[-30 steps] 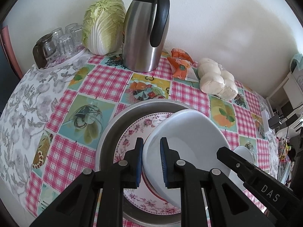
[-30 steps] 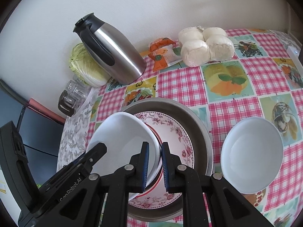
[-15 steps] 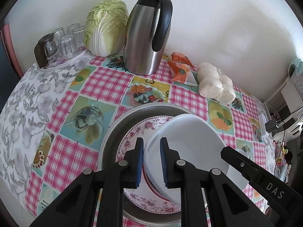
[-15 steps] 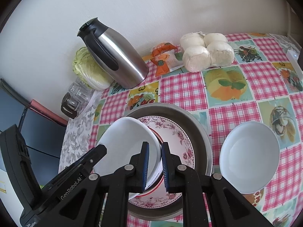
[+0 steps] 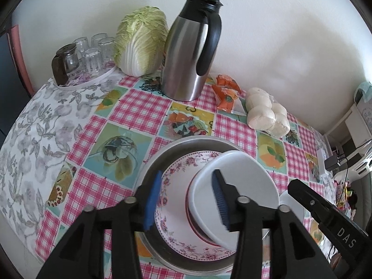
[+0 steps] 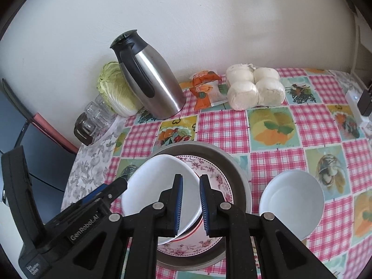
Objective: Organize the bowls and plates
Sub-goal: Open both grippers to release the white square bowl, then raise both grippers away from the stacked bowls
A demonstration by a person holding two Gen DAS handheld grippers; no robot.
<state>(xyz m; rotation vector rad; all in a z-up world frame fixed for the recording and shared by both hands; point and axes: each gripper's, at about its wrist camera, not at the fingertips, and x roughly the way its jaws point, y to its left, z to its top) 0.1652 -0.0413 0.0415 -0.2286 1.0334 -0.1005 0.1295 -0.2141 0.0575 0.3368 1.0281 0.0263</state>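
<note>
Checked pink tablecloth (image 5: 139,107) with fruit panels covers the table against a white wall. Centre of both views: round metal tray (image 5: 153,162) holding a floral-rimmed plate (image 5: 176,186); on the plate sits a plain white bowl (image 5: 241,181), glossy, shallow, tilted, one edge over a red-rimmed dish beneath.

Left gripper (image 5: 186,200): jaws opening, blue pads spread either side of the bowl's near rim, neither pad pressing on it. Bowl rests released on the stack.

Right gripper (image 6: 190,204): fingers nearly closed, a narrow gap between the pads, the bowl's right rim in front of that gap; contact cannot be told.

Second white bowl (image 6: 291,201), empty, stands on the cloth at 3 o'clock from the tray, just beside it.

At 12 o'clock: steel jug (image 5: 190,53), cabbage (image 5: 141,41), buns (image 5: 267,114).
</note>
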